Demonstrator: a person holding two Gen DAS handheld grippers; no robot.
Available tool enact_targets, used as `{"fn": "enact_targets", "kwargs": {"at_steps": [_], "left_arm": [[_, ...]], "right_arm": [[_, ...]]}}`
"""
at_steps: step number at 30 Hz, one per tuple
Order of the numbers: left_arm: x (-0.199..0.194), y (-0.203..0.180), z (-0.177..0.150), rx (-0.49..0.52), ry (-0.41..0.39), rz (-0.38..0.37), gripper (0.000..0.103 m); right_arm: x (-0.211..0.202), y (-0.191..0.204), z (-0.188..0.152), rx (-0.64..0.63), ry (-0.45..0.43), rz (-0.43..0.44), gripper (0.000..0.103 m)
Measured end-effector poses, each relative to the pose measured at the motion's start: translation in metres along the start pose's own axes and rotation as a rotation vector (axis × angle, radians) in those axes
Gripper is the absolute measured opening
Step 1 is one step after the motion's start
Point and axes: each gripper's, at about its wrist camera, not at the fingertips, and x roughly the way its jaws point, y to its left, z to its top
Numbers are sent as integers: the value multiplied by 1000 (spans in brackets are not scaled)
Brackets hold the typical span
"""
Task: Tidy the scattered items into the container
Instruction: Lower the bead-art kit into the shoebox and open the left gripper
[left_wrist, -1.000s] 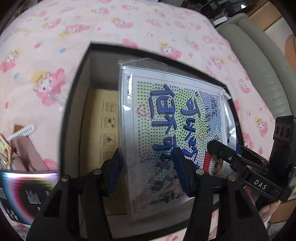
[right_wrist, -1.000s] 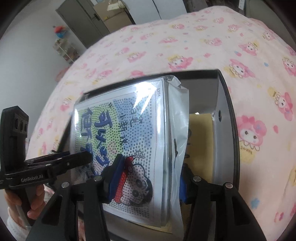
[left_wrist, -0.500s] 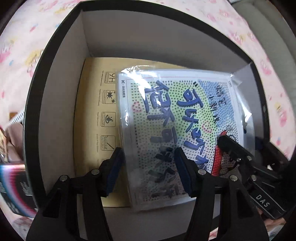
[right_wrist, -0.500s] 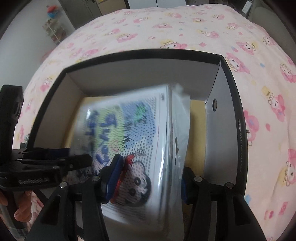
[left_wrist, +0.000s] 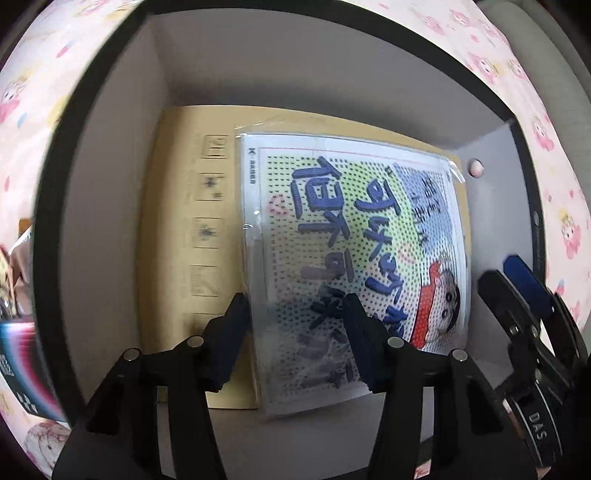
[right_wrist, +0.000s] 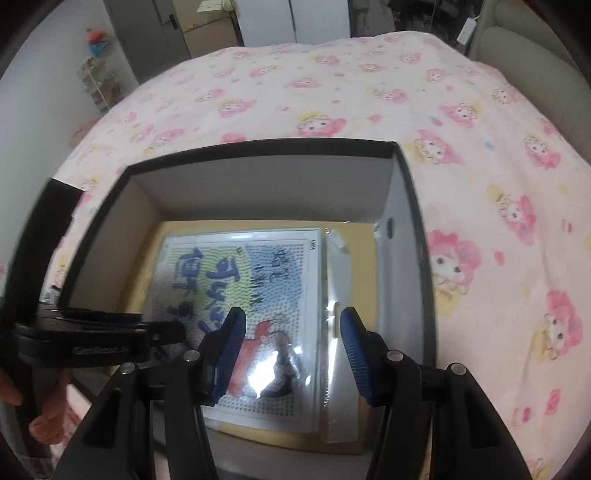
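Note:
A plastic-wrapped cartoon bead kit packet (left_wrist: 351, 229) lies low inside the black-rimmed box (left_wrist: 107, 229), over a yellow board (left_wrist: 177, 184) on its floor. My left gripper (left_wrist: 295, 325) is closing, with the packet's near left corner between the jaws: one pad sits at its left edge, the other on its printed face. In the right wrist view the packet (right_wrist: 258, 288) looks flat in the box (right_wrist: 258, 147). My right gripper (right_wrist: 291, 328) hovers open above the packet's right edge without touching it. In the left wrist view this gripper (left_wrist: 502, 273) stands apart by the right wall.
The box sits on a pink cartoon-print blanket (right_wrist: 480, 184). A dark, colourful carton (left_wrist: 18, 354) lies outside the box's left wall. A grey cushion (left_wrist: 535, 55) runs along the far right. A person's hand (right_wrist: 22, 387) holds the left gripper.
The packet has gone down from above the box rim to the floor of the box. My right gripper has let go of its right edge and drawn back.

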Motion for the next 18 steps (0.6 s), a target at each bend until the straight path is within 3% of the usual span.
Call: {"fn": "enact_targets", "kwargs": {"at_steps": [5, 9, 11, 14, 18], "left_arm": [[7, -17, -2, 62, 26, -56, 53], [-2, 0, -7, -8, -25, -133, 49], [-7, 13, -9, -56, -65, -109, 44], [-13, 24, -12, -91, -111, -86, 41], [-26, 30, -10, -129, -184, -76, 40]], "right_arm": [[-4, -7, 0, 45, 3, 72, 49], [-5, -15, 2, 69, -7, 97, 49], [-8, -20, 2, 77, -7, 124, 44], [-7, -18, 4, 72, 11, 201, 43], [-7, -2, 2, 22, 22, 236, 43]]}}
